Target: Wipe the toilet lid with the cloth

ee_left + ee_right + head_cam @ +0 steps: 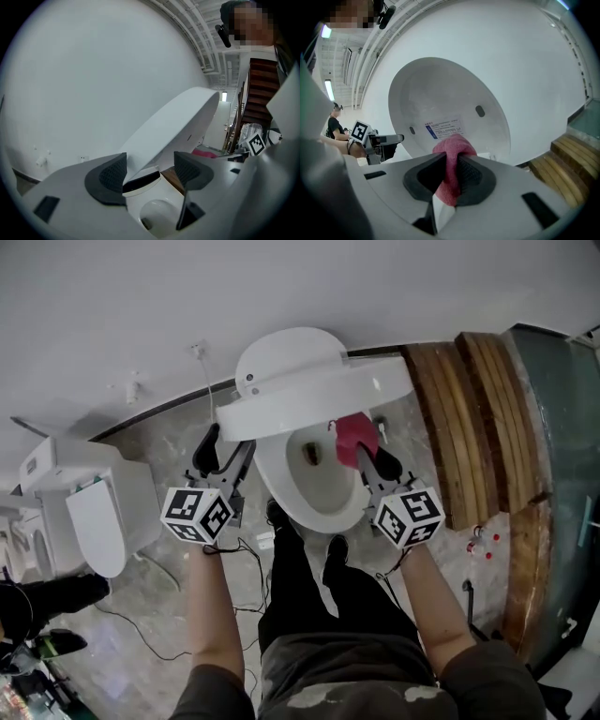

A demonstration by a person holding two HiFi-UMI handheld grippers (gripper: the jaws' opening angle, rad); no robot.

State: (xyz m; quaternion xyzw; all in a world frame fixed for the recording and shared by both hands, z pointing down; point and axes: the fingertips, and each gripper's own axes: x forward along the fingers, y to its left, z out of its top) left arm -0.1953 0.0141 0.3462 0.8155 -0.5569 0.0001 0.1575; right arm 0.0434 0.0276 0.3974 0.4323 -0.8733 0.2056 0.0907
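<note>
The white toilet lid (pixel 319 395) stands raised over the bowl (pixel 323 507); its underside with a printed label (pixel 444 127) faces my right gripper. That right gripper (pixel 361 451) is shut on a pink cloth (pixel 354 434), which bulges out above the pads (pixel 452 159) close in front of the lid's underside; I cannot tell whether it touches. My left gripper (pixel 230 451) is open at the lid's left edge. In the left gripper view the lid (pixel 173 122) slants up from between the spread pads (pixel 110 176), and the cloth (pixel 204 153) shows past it.
A second white toilet (pixel 98 521) stands at the left. Wooden steps (pixel 478 418) and a glass panel (pixel 562 427) are at the right. Cables (pixel 141 624) lie on the marble floor. The person's legs (pixel 309 587) are right in front of the bowl.
</note>
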